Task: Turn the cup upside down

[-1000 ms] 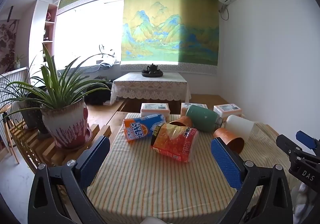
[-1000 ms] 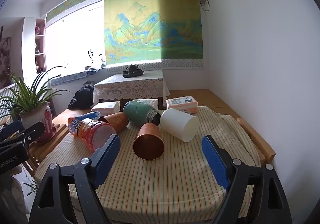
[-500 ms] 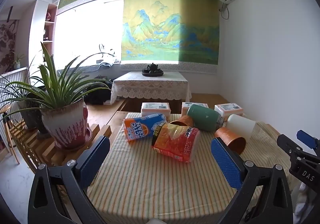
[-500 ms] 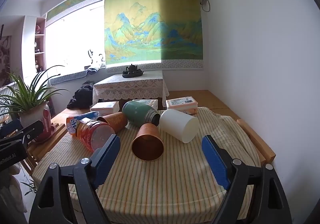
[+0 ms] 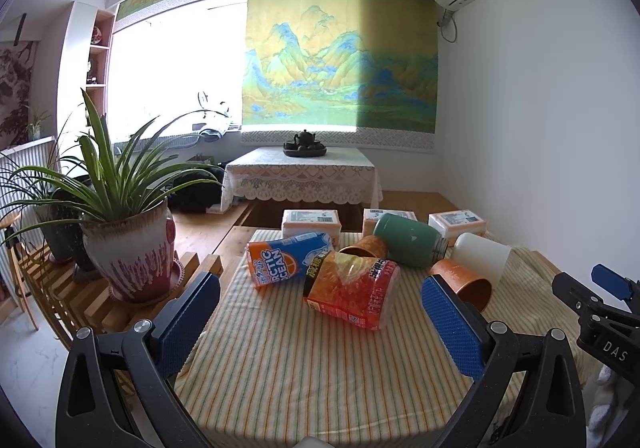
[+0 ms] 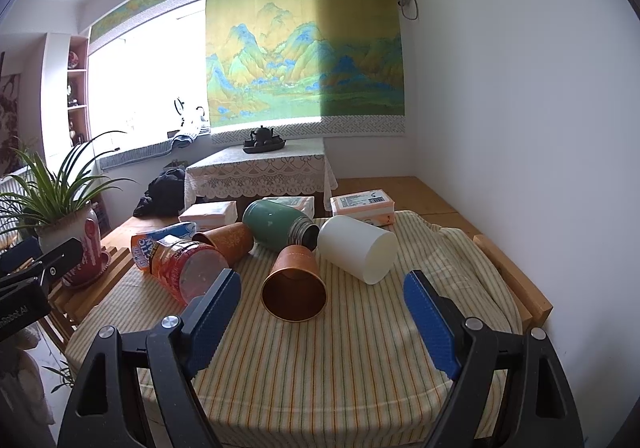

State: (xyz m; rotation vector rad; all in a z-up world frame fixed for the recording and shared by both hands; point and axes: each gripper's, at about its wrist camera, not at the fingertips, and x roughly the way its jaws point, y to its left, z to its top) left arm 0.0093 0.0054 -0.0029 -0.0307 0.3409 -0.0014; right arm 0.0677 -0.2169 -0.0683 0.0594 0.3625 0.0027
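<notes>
Several cups lie on their sides on a striped tablecloth (image 6: 320, 376). An orange paper cup (image 6: 294, 284) lies mouth toward me in the right wrist view, with a white cup (image 6: 356, 248) to its right, a green flask (image 6: 276, 226) behind and a second orange cup (image 6: 226, 244) to the left. In the left wrist view the orange cup (image 5: 464, 280), white cup (image 5: 482, 254) and green flask (image 5: 408, 240) sit at the right. My right gripper (image 6: 320, 324) is open and empty just in front of the orange cup. My left gripper (image 5: 320, 320) is open and empty, short of a red snack canister (image 5: 352, 294).
An orange-and-blue drink can (image 5: 290, 258) lies left of the canister. Tissue packs (image 5: 310, 222) line the table's far edge. A potted plant (image 5: 128, 248) stands on a wooden rack at the left. A lace-covered table (image 5: 300, 178) with a teapot stands behind. A white wall is at the right.
Both views have shifted only slightly; the right gripper has edged a little closer to the orange cup. Both grippers stay open and the objects have not moved.
</notes>
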